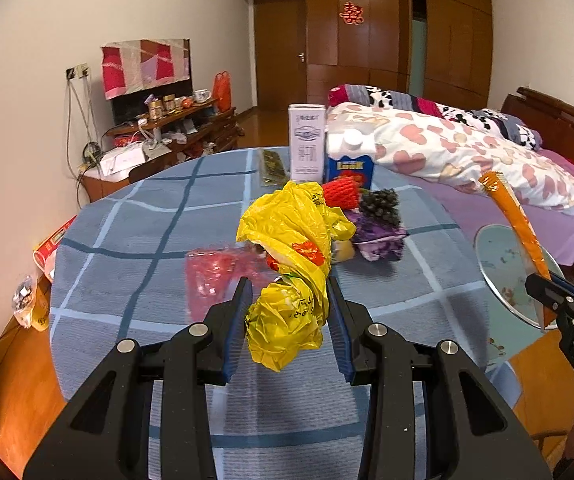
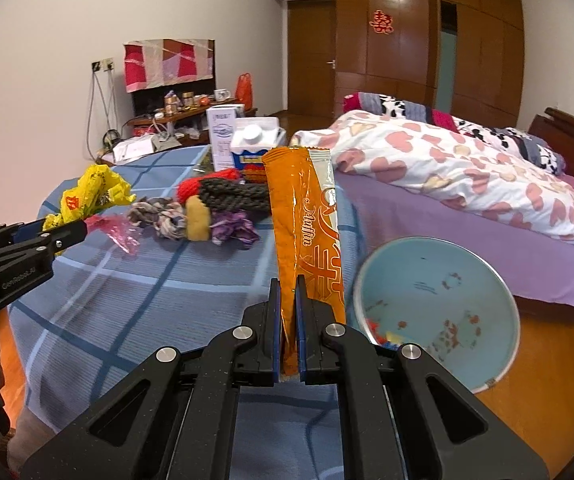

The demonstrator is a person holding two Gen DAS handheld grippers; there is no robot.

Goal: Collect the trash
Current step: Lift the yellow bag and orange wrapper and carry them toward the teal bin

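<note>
My left gripper (image 1: 288, 286) is shut on a crumpled yellow plastic bag (image 1: 291, 256) and holds it above the blue checked table (image 1: 135, 240). The bag also shows in the right wrist view (image 2: 91, 196) with the left gripper (image 2: 69, 232) at far left. My right gripper (image 2: 287, 286) is shut on a long orange Muffin wrapper (image 2: 307, 224), held upright above the table edge next to a light blue basin (image 2: 439, 280). The wrapper (image 1: 515, 220) and basin (image 1: 507, 268) also show in the left wrist view at right.
On the table lie a pink plastic film (image 1: 215, 276), purple and grey cloth scraps (image 2: 231, 226), a red net (image 2: 191, 188), a yellow lump (image 2: 199, 220), a blue carton (image 2: 253, 148) and a white box (image 2: 223, 136). A bed (image 2: 467, 184) stands to the right.
</note>
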